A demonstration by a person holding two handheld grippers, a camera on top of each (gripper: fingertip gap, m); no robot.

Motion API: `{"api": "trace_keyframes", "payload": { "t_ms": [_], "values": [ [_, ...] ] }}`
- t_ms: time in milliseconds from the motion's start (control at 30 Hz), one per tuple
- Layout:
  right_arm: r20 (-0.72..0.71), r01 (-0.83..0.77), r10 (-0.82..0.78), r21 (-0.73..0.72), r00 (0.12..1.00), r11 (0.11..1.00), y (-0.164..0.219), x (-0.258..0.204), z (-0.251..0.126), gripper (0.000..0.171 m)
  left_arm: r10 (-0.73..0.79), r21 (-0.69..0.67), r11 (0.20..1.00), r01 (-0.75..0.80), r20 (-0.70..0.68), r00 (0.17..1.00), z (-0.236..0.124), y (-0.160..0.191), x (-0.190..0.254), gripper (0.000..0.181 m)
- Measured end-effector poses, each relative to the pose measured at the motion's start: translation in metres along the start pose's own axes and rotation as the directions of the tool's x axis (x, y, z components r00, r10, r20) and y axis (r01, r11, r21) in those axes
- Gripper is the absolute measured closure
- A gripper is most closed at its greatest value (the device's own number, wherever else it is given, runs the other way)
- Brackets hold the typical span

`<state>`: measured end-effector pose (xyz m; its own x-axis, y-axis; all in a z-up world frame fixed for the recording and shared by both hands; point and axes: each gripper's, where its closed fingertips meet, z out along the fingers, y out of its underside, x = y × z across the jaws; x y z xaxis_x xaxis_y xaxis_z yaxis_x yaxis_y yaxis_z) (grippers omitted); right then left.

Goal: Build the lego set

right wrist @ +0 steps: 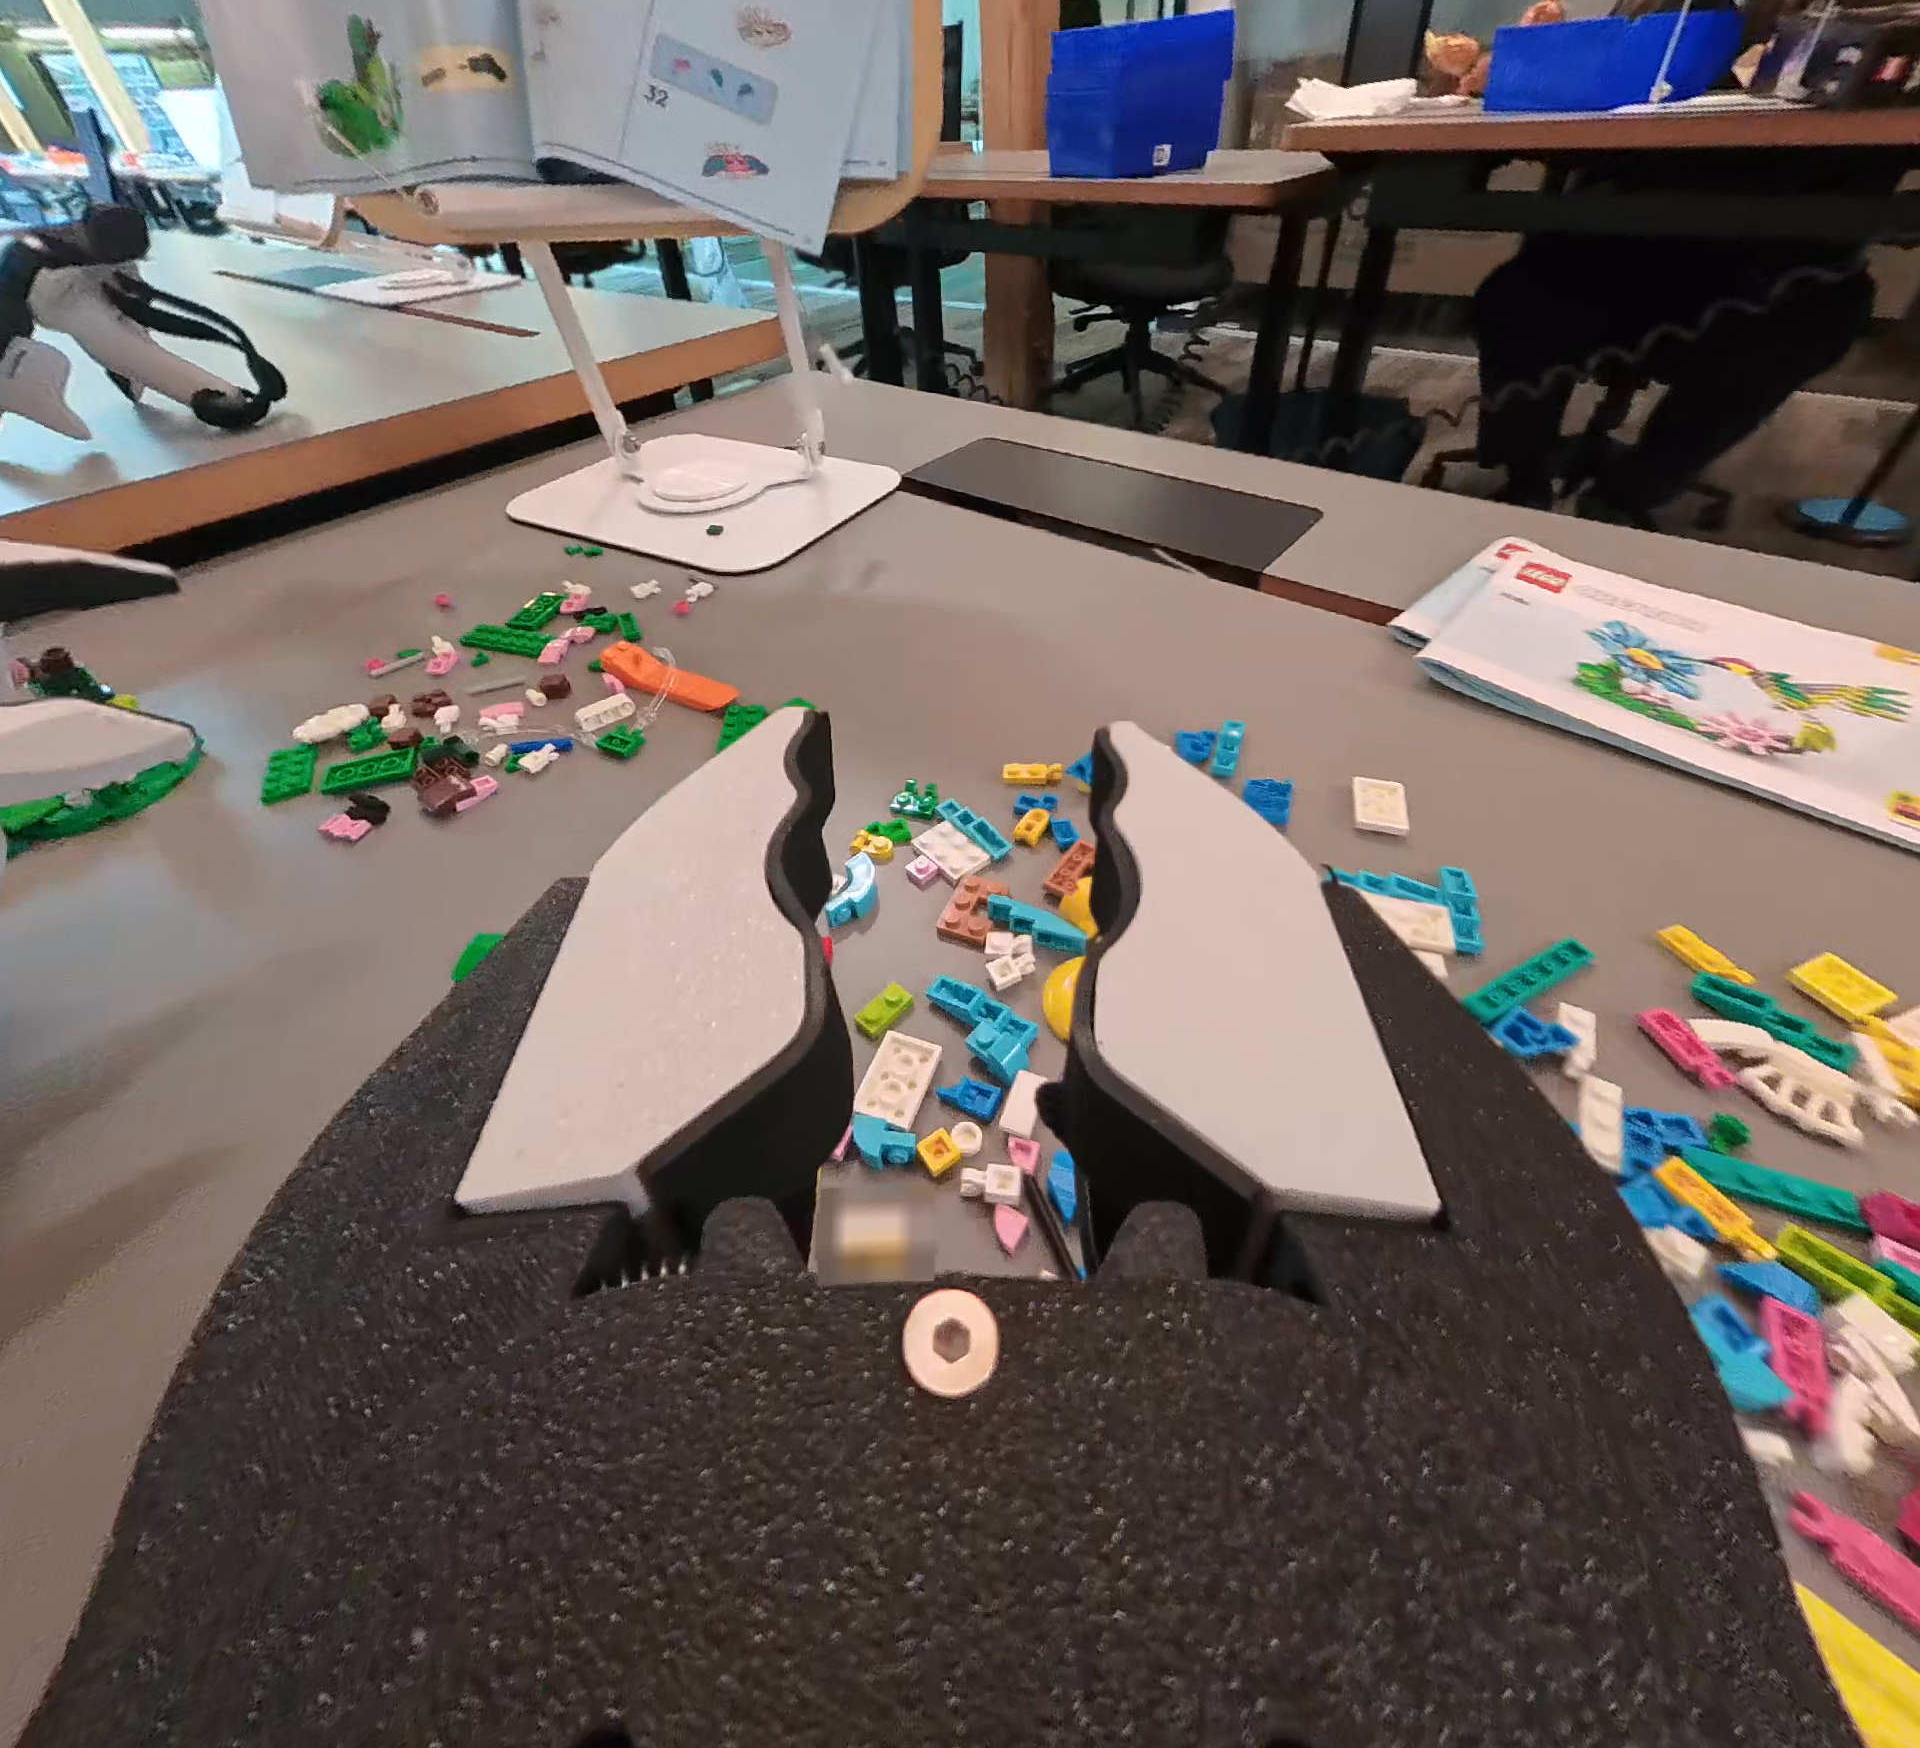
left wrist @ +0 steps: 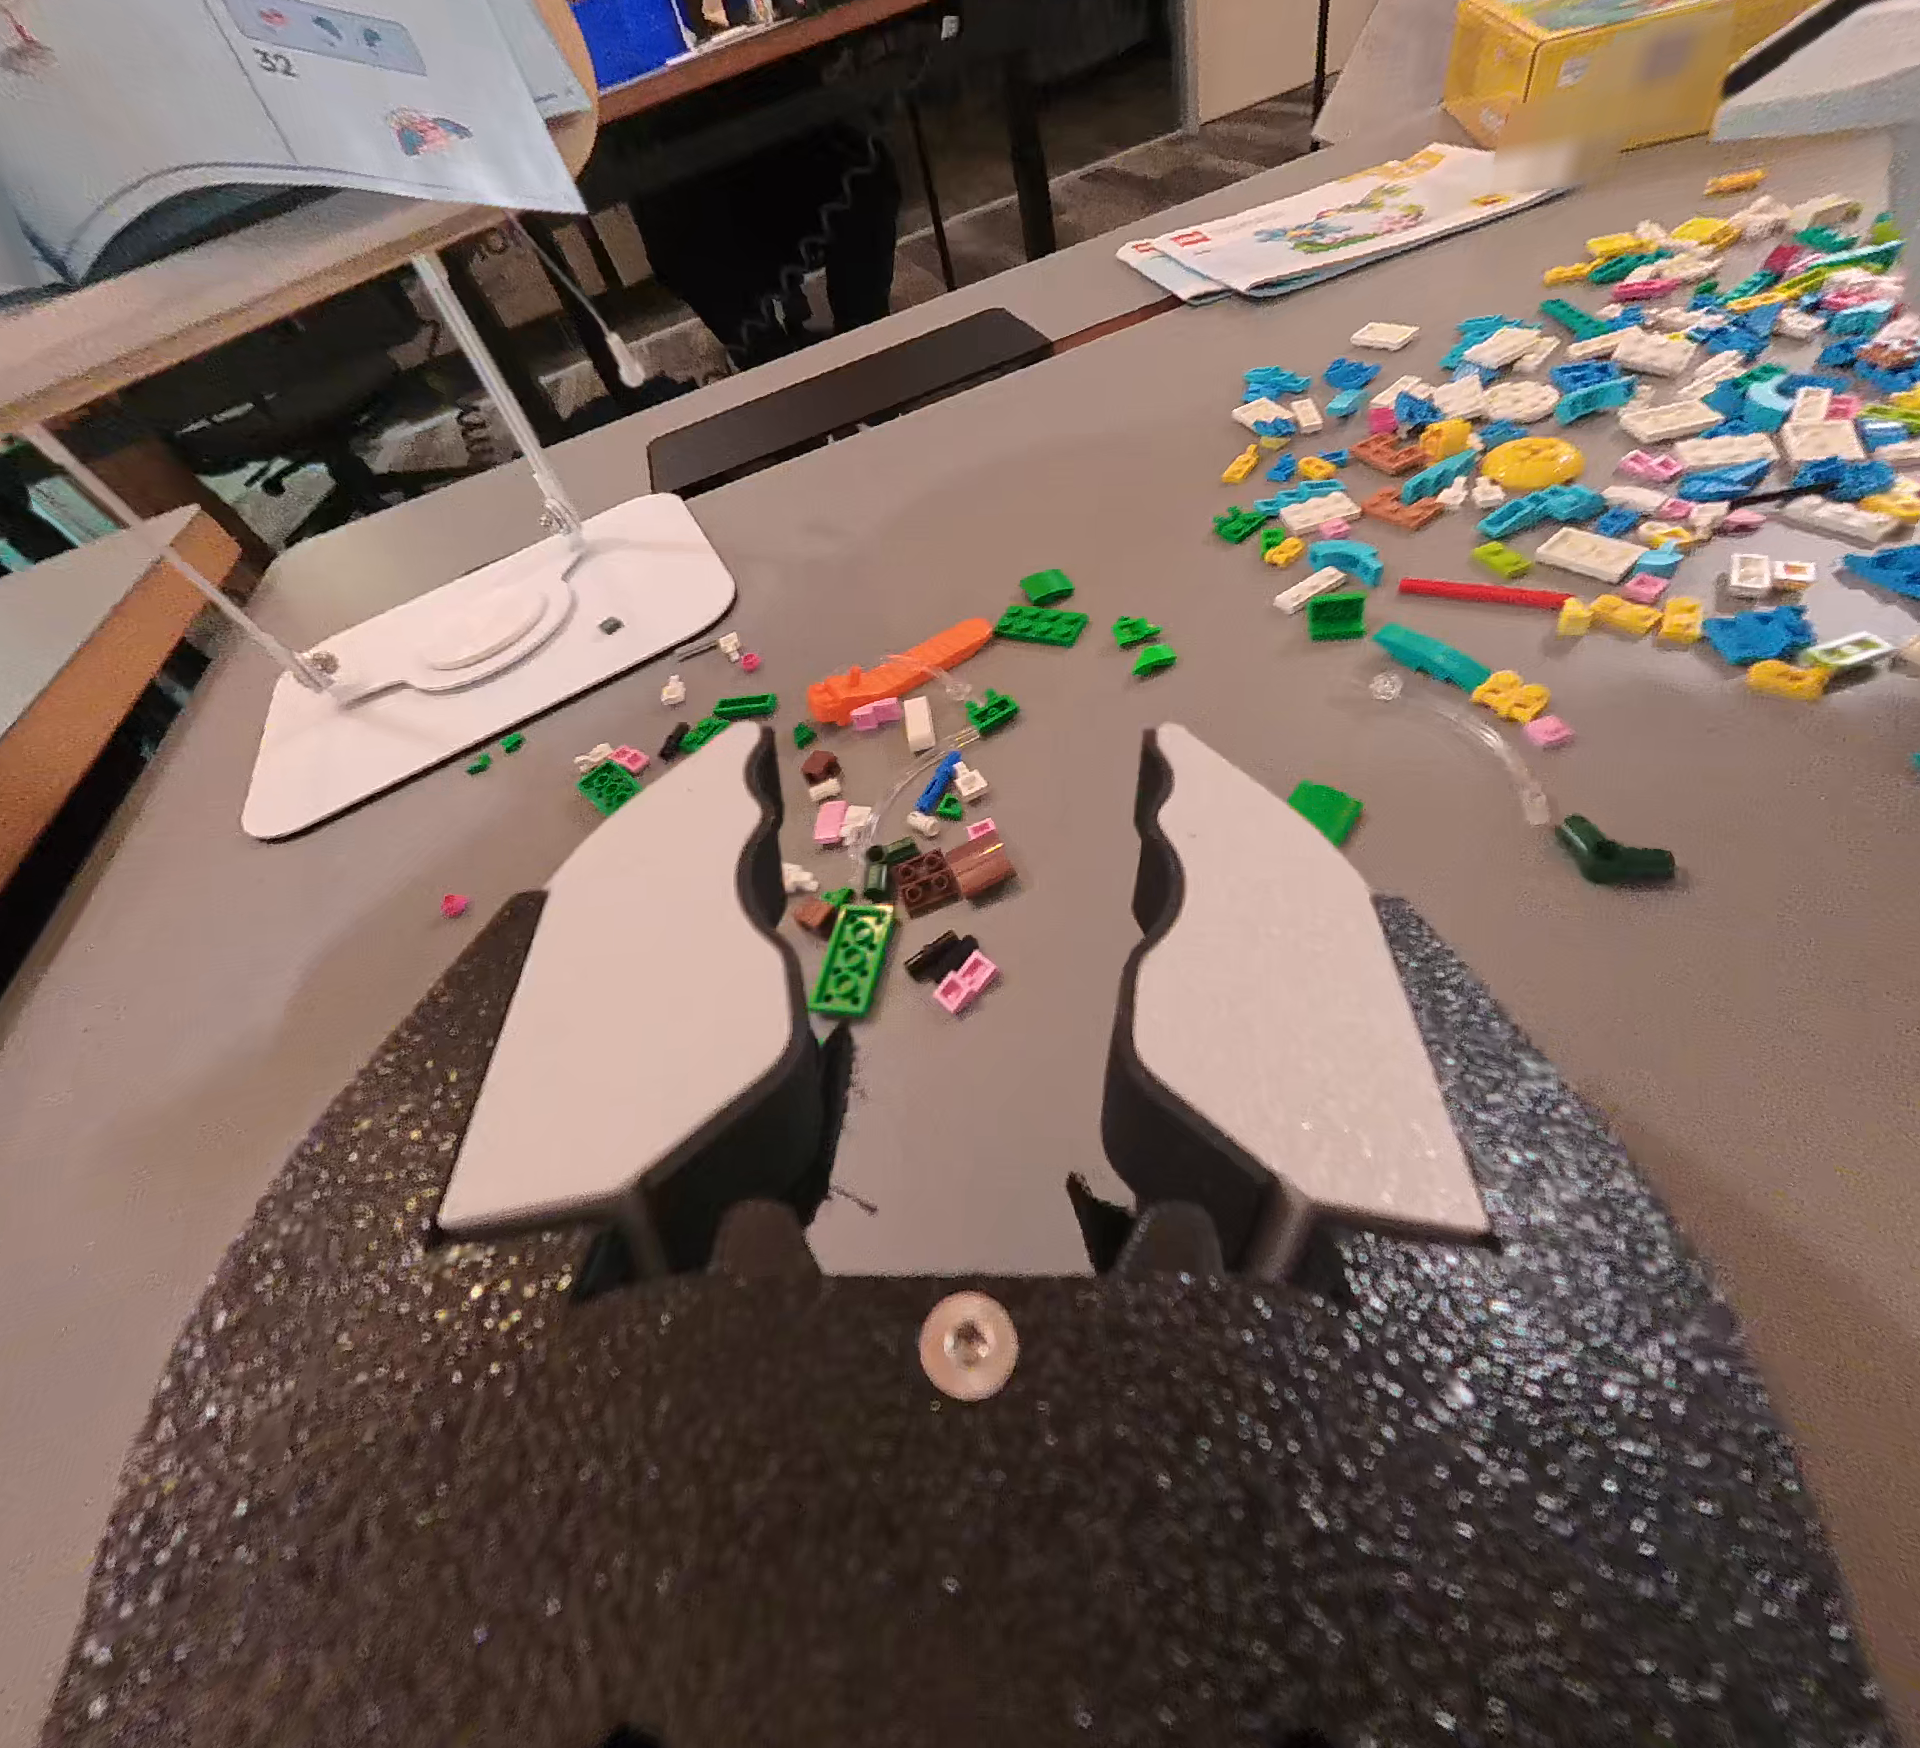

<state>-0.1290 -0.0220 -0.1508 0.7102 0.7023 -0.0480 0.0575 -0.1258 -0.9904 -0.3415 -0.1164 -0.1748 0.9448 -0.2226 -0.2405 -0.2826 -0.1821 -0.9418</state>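
Observation:
My left gripper (left wrist: 956, 748) is open and empty, low over a scatter of small green, brown and pink pieces (left wrist: 914, 867) on the grey table (left wrist: 1351, 1075). A green plate with holes (left wrist: 852, 960) and an orange separator tool (left wrist: 894, 670) lie there. My right gripper (right wrist: 961, 727) is open and empty over a pile of blue, white and yellow pieces (right wrist: 977, 971). In the right wrist view the left gripper's fingers (right wrist: 94, 742) show at the left edge, with a green curved build (right wrist: 94, 805) under them; contact is unclear.
An open instruction book (right wrist: 582, 36) rests on a white stand (left wrist: 488, 649) at the table's far side. Closed booklets (right wrist: 1683, 670) and a yellow box (left wrist: 1579, 67) lie far right. The big coloured pile (left wrist: 1662, 451) fills the right side. A black panel (right wrist: 1112, 493) sits in the table.

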Motion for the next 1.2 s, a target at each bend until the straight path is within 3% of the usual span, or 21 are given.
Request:
{"api": "trace_keyframes", "payload": {
  "t_ms": [100, 167, 300, 433, 567, 700, 767, 867, 1067, 1200],
  "values": [
    [0.004, 0.034, -0.034, -0.035, 0.999, 0.999, 0.011, -0.001, 0.005, 0.127, -0.058, 0.053, 0.997, 0.059, -0.018, 0.998, -0.005, 0.001, -0.001, 0.118],
    [0.015, 0.05, -0.05, -0.052, 0.999, 0.997, 0.016, -0.003, 0.008, 0.128, -0.164, 0.08, 0.983, 0.165, -0.014, 0.986, -0.007, 0.003, -0.006, 0.109],
    [0.102, 0.049, -0.043, -0.055, 0.994, 0.997, 0.021, -0.018, 0.011, 0.132, -0.242, 0.046, 0.969, 0.244, -0.033, 0.97, -0.003, 0.015, -0.009, 0.102],
    [0.272, 0.128, -0.104, -0.072, 0.957, 0.989, 0.027, -0.049, 0.011, 0.137, -0.202, 0.093, 0.971, 0.219, -0.166, 0.965, -0.007, 0.005, 0.011, 0.117],
    [0.266, 0.301, -0.273, -0.071, 0.925, 0.951, 0.031, -0.052, 0.009, 0.144, -0.118, 0.128, 0.976, 0.178, -0.379, 0.918, -0.017, -0.004, 0.046, 0.157],
    [0.311, 0.383, -0.353, -0.037, 0.882, 0.923, 0.035, -0.063, 0.008, 0.151, -0.061, 0.12, 0.984, 0.13, -0.459, 0.886, -0.02, -0.003, 0.062, 0.17],
    [0.351, 0.408, -0.365, -0.056, 0.862, 0.911, 0.041, -0.07, 0.008, 0.161, -0.045, 0.116, 0.987, 0.11, -0.459, 0.887, -0.02, -0.001, 0.064, 0.181],
    [0.432, 0.408, -0.329, -0.101, 0.84, 0.907, 0.049, -0.084, 0.006, 0.171, -0.062, 0.109, 0.987, 0.117, -0.414, 0.908, -0.017, -0.001, 0.057, 0.181],
    [0.533, 0.468, -0.358, -0.081, 0.767, 0.88, 0.055, -0.108, -0.001, 0.171, -0.248, 0.204, 0.936, 0.288, -0.199, 0.948, -0.02, -0.007, 0.001, 0.181],
    [0.681, 0.509, -0.278, -0.162, 0.678, 0.845, 0.076, -0.129, -0.014, 0.164, -0.36, 0.229, 0.888, 0.399, -0.194, 0.912, -0.024, -0.006, -0.017, 0.181]
  ]
}}
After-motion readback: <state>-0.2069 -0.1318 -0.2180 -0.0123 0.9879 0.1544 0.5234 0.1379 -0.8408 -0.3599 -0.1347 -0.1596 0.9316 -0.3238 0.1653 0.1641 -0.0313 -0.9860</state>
